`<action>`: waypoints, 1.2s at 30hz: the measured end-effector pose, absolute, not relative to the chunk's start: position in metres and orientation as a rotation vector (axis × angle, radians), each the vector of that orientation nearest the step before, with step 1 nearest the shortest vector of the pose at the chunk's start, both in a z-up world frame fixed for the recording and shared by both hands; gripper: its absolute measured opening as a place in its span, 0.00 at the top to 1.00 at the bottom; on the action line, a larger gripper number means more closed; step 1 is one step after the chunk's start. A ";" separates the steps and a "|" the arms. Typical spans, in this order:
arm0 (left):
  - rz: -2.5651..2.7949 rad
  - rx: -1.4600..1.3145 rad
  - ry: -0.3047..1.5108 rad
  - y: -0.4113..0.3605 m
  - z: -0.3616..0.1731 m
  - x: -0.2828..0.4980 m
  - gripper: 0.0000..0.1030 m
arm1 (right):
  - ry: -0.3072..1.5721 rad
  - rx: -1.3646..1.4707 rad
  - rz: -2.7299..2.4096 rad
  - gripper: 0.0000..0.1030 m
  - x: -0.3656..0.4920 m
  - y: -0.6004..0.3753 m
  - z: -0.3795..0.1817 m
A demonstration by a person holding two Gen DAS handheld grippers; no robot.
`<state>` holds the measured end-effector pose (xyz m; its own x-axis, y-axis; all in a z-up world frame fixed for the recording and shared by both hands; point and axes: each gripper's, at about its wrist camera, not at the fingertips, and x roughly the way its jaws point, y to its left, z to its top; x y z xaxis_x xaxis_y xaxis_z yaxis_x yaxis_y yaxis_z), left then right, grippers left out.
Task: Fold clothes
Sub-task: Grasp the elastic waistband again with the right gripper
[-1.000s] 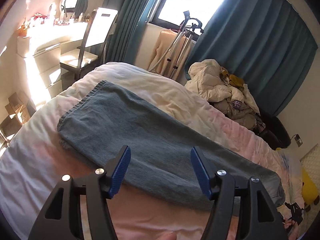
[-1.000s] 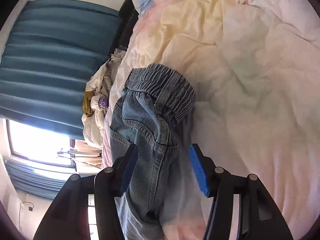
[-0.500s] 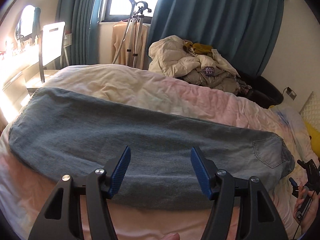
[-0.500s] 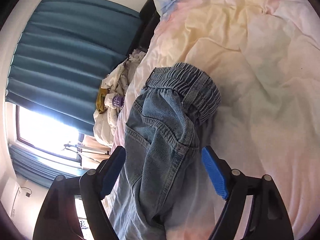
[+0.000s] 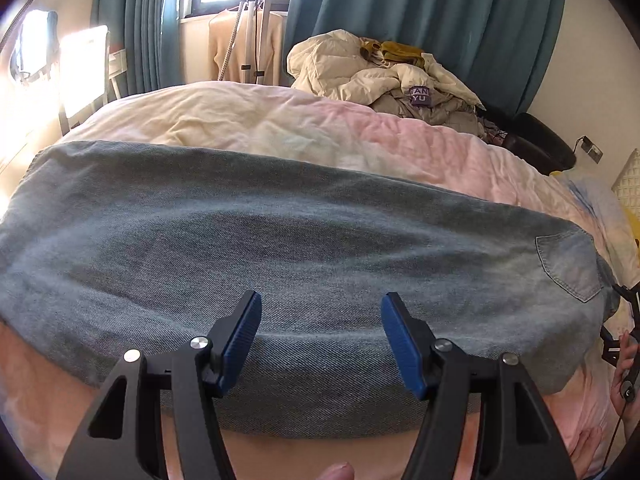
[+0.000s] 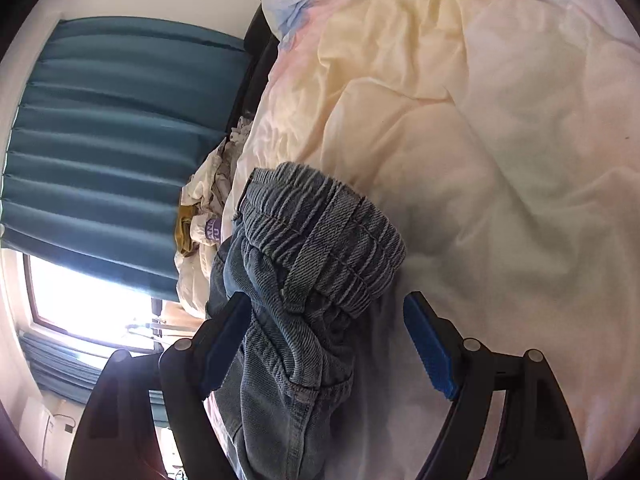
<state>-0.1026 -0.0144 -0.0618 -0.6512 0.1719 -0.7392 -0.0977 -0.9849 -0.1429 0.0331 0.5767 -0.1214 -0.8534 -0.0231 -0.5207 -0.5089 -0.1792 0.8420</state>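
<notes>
Two grippers work over one pair of blue jeans, which lies folded lengthwise across a pale pink and cream duvet on a bed. From the left wrist view the denim runs as a long flat band from side to side, its back pocket at the far right end. The left gripper hovers over the near edge of the band with its blue pads spread apart, nothing pressed between them. From the right wrist view the elastic waistband is bunched and raised off the duvet. The right gripper has its jaws spread wide around that end; the left pad lies against the bunched denim, the right pad stands clear of it. Beyond the bed sit a heap of cream clothing and teal curtains. A hand shows at the right edge of the left wrist view
</notes>
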 end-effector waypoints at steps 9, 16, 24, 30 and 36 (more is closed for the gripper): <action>2.724 -1.319 -0.058 -0.003 -0.082 -0.108 0.38 | 1.744 -0.650 2.155 0.23 -0.007 0.580 -0.139; 2.729 -1.358 -0.005 0.002 -0.090 -0.110 0.38 | 1.754 -0.618 2.208 0.23 -0.018 0.590 -0.145; 2.732 -1.366 0.007 0.003 -0.093 -0.111 0.38 | 1.590 -0.481 2.445 0.21 -0.025 0.577 -0.088; 2.730 -1.375 0.007 0.003 -0.094 -0.113 0.38 | 1.622 -0.708 2.259 0.22 -0.029 0.584 -0.128; 2.715 -1.400 -0.015 0.000 -0.093 -0.116 0.38 | 1.633 -0.828 2.217 0.21 -0.022 0.582 -0.141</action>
<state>-0.1160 0.0000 -0.0932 -0.5769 0.0815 -0.8127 -0.0728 -0.9962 -0.0483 -0.0222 0.5825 -0.1406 -0.8020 -0.1185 -0.5855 -0.5241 -0.3307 0.7848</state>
